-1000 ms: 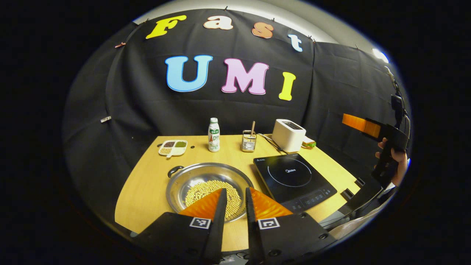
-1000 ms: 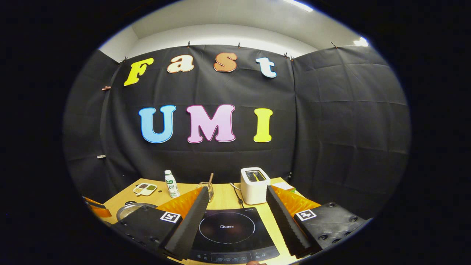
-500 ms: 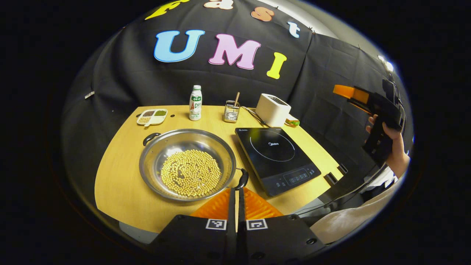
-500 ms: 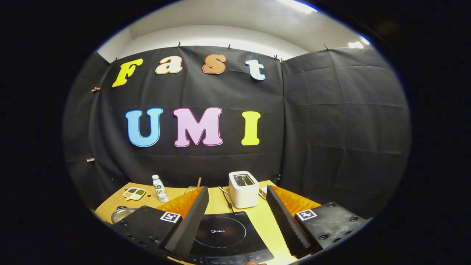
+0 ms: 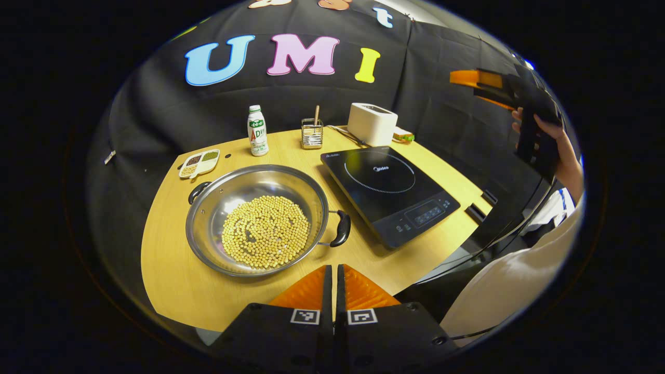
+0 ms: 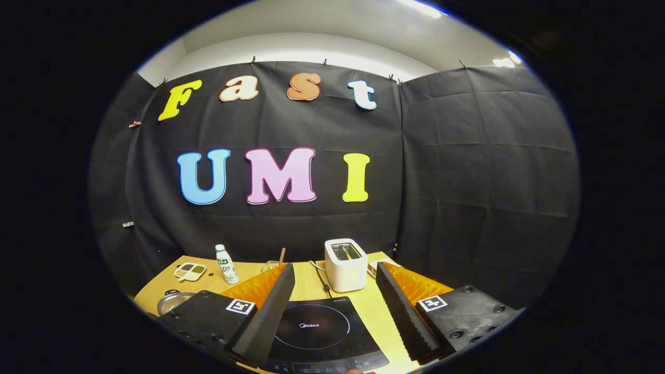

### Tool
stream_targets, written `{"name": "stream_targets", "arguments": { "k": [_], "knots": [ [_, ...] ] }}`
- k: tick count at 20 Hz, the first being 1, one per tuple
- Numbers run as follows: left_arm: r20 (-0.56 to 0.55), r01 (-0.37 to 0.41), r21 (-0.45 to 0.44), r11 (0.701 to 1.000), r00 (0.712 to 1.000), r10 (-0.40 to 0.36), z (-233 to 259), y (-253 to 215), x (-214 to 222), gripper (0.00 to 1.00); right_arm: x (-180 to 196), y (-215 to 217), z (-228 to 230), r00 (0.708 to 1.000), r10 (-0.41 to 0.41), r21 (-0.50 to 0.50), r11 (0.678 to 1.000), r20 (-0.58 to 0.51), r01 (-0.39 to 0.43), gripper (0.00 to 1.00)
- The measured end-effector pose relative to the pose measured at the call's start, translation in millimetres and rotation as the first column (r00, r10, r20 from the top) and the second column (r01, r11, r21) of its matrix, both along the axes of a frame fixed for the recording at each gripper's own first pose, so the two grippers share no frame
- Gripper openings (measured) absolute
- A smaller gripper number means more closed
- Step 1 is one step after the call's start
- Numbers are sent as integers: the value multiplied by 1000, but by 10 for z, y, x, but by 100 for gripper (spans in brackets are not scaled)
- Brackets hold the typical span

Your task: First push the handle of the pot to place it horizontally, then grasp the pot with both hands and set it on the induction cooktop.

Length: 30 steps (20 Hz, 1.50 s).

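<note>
The worktop point(image 5: 171, 270) carries everything, and I hold a claw in each hand above its near edge. The induction cooktop point(image 5: 388, 191) sits toward the right edge, its control strip facing the near right corner. Just to its left, about mid-worktop, is the pot point(image 5: 257, 218), a wide shallow steel one with a layer of pale beans across its bottom. One dark handle point(image 5: 341, 228) points toward the cooktop and the near edge, the other point(image 5: 197, 191) toward the far left corner, so the pair lies on a slant, not square across in front of me. I judge the pushing step is the one in hand and not finished. My left claw point(image 5: 332, 275) hangs over the near edge, below the nearer handle and apart from it, its fingers pressed together with nothing between them, a good blunt tip for nudging. My right claw point(image 6: 332, 311) is held high over the cooktop, spread wide and empty. The next move, I think, calls for bringing the left tip against the near handle and turning the pot until the handles run side to side
</note>
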<state>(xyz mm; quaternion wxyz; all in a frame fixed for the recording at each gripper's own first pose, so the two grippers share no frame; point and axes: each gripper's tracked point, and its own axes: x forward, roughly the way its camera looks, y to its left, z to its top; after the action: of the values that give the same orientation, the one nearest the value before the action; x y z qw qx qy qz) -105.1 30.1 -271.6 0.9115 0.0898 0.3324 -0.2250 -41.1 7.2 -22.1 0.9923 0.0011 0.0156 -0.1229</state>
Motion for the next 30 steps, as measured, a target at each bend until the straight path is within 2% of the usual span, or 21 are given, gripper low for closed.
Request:
{"name": "stream_targets", "arguments": {
  "k": [6,12,16,19,30],
  "knots": [
    [-118,-19,65,998,993,27,-462,10,133,5,129,-167,-159,999,0,33,999,-39,1,98],
    [-156,8,130,992,988,12,-640,-159,347,5,238,-199,-227,997,51,48,998,-57,-49,98],
    [-168,3,130,991,986,19,-682,-291,473,5,289,-219,-245,995,80,72,995,-53,-76,98],
    [-167,-2,138,990,986,25,-684,-356,579,5,317,-243,-226,994,99,46,994,-43,-97,98],
    [-180,-3,125,992,983,26,-725,-626,792,5,329,-583,-257,997,61,46,997,-49,-59,98]
  ]
}}
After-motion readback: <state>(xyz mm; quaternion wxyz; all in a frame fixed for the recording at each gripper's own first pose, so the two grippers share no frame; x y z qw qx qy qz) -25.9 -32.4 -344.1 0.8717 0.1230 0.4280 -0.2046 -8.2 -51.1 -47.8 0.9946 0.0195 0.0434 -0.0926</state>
